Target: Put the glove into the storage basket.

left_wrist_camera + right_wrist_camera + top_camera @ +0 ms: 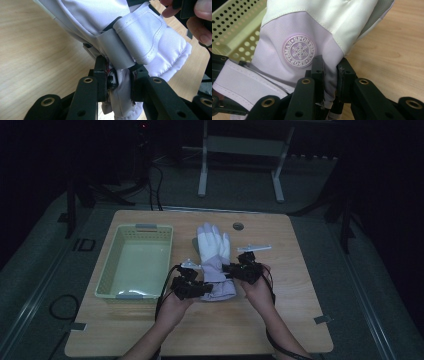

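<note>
Both grippers have the glove (214, 257) now, one on each side of its lilac cuff end, near the middle of the bench (300, 270). In the left gripper view, the left gripper (119, 83) has its fingers (101, 75) pinched narrow on a fold of cuff fabric just below the wrist strap. The right gripper (329, 75) does the same on the other edge, its fingers (318, 71) clamped on the lilac panel right beside the round snowflake badge (299, 51). So the grasp is made: both sides are pinched and the fabric is bunched up between the pads.

What's left? From the high view, the glove's white fingertips point away from the person, and the cuff end looks raised at the grippers; whether the tips are clear of the wood I cannot tell. The pale green basket (136, 261) sits just to the glove's left, nothing in it, and in the right gripper view its perforated wall is close behind the glove. My read: the pick-up is done or nearly so, and the carry across and the drop into that basket are yet to come. With a soft, floppy glove held by two cuff edges, the dangling fingertips will need to clear the basket rim.
</note>
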`<state>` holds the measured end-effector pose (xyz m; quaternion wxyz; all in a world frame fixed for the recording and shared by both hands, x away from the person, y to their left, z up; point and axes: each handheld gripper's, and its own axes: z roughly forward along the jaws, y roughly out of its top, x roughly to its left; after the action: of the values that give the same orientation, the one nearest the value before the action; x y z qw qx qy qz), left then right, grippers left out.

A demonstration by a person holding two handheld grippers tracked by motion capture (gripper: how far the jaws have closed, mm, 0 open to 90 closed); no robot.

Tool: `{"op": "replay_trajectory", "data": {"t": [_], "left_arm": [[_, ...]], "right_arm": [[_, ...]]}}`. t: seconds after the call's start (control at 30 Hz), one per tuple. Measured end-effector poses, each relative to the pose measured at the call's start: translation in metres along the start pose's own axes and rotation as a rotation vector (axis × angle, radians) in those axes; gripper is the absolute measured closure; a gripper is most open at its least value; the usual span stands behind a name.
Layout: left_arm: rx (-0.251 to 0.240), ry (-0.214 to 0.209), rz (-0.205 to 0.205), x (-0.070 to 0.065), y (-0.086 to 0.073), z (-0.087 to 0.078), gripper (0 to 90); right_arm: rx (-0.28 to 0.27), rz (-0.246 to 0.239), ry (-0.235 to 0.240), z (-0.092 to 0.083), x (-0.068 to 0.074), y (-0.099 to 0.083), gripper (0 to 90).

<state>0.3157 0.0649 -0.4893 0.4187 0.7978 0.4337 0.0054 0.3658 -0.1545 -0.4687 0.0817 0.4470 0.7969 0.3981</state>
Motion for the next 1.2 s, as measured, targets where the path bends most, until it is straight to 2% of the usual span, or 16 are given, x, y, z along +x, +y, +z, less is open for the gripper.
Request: {"op": "replay_trajectory", "data": {"t": [0.3,0.6,0.63,1.2], "left_arm": [[-0.004,0.026,0.013,0.004,0.012,-0.027,73.1],[0.005,0.042,0.014,0.015,0.015,-0.049,73.1],[0.006,0.043,0.015,0.017,0.015,-0.053,73.1],[0.022,0.08,-0.001,0.051,0.006,-0.102,73.0]], "right_arm": [[-0.03,-0.032,-0.002,-0.005,0.019,0.022,78.5],[-0.036,-0.068,-0.002,0.001,0.042,0.04,78.5],[-0.036,-0.068,-0.002,0.001,0.042,0.04,78.5],[-0.027,-0.124,0.006,0.029,0.095,0.069,78.4]]}}
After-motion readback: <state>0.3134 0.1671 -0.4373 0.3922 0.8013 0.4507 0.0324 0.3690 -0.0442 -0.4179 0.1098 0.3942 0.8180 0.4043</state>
